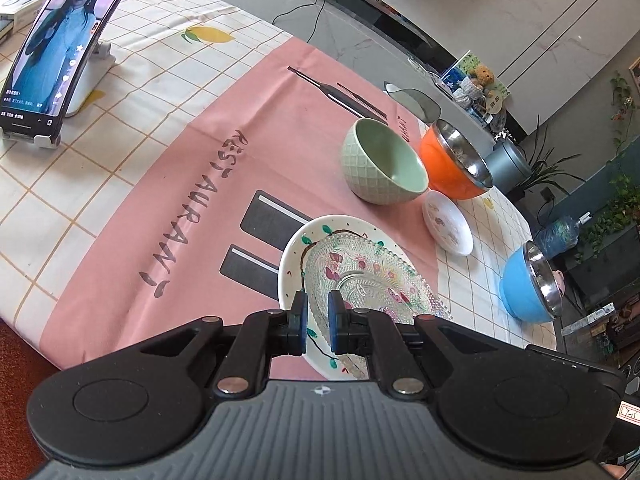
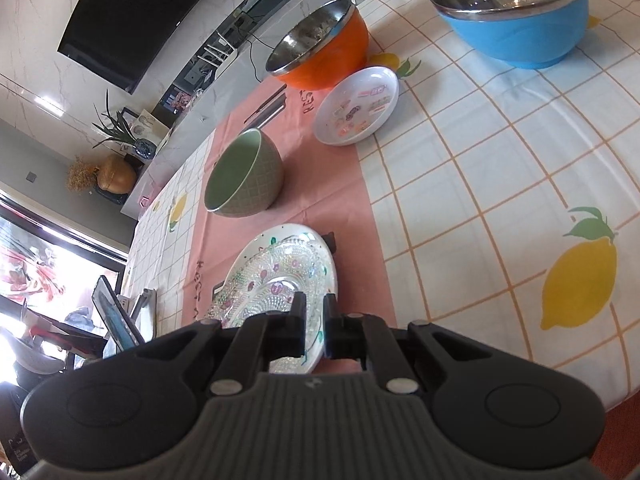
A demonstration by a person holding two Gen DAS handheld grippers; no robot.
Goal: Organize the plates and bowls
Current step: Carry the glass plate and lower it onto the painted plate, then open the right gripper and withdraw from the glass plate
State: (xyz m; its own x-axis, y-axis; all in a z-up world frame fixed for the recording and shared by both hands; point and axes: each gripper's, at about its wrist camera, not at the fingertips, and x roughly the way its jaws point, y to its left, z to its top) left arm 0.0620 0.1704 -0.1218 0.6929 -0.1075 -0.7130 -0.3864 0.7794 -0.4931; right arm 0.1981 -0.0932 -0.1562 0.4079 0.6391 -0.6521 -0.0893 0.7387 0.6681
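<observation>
A clear patterned glass plate [image 1: 360, 276] [image 2: 276, 276] lies on a white painted plate [image 1: 292, 252] [image 2: 328, 264] over the pink mat [image 1: 192, 152]. My left gripper [image 1: 317, 322] is shut on the near rim of this stack, its blue pads on either side of the edge. My right gripper [image 2: 314, 320] is shut on the stack's rim too. Whether the stack rests on the mat or hangs just above it I cannot tell. Beyond it stand a green bowl [image 1: 384, 164] [image 2: 244, 176], an orange steel-lined bowl [image 1: 448, 160] [image 2: 320, 48], a small white dish [image 1: 448, 224] [image 2: 356, 108] and a blue steel-lined bowl [image 1: 524, 284] [image 2: 516, 28].
A phone [image 1: 60, 48] on a white stand plays a video at the far left of the table. The chequered lemon tablecloth [image 2: 500, 208] covers the table around the mat. A grey tin [image 1: 508, 164] stands behind the orange bowl near the table's far edge.
</observation>
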